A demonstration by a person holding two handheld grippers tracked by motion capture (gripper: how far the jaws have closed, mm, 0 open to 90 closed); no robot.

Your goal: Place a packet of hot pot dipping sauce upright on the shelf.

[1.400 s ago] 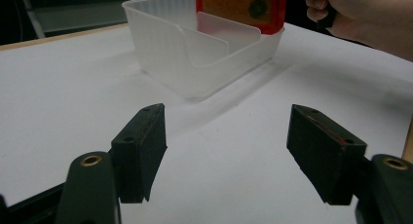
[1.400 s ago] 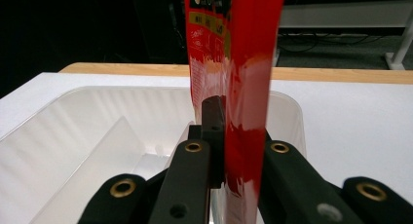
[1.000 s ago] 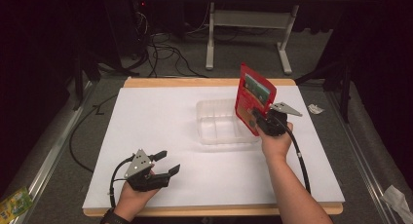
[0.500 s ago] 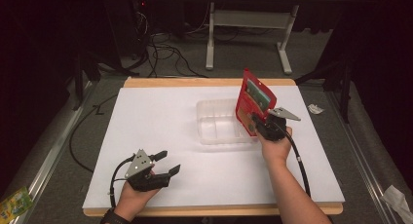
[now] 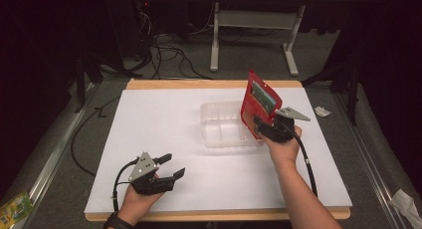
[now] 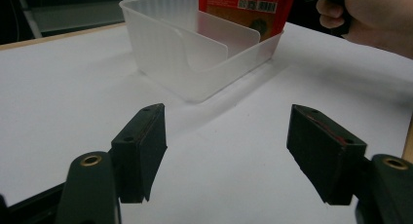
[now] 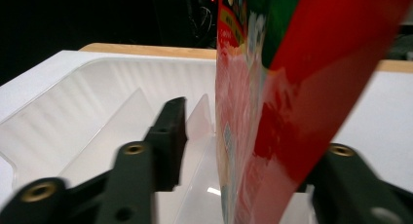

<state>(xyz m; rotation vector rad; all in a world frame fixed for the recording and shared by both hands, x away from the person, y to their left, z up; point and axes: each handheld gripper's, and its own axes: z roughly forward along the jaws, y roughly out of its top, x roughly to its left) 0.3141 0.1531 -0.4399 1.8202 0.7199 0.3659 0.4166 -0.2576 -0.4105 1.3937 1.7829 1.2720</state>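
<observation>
A red snack packet (image 5: 260, 102) stands tilted in the right end of a clear plastic bin (image 5: 219, 127), which has dividers inside. My right gripper (image 5: 260, 125) is at the packet's lower part. In the right gripper view the packet (image 7: 292, 87) sits between the jaws. The left jaw is a clear gap away from it and the right jaw is hidden behind it, with the bin (image 7: 73, 112) below. My left gripper (image 5: 175, 165) rests open at the table's front left, holding nothing. Its own view looks between the jaws (image 6: 229, 151) toward the bin (image 6: 165, 53) and packet (image 6: 243, 9).
The white table top (image 5: 164, 119) has bare room left of and in front of the bin. A crumpled scrap (image 5: 322, 111) lies past the right edge. Cables and a desk frame (image 5: 215, 40) are on the floor behind. A green wrapper (image 5: 12, 209) lies at the lower left.
The right hand has brought the packet slightly down and left into the bin's right end. The left gripper has stayed put.
</observation>
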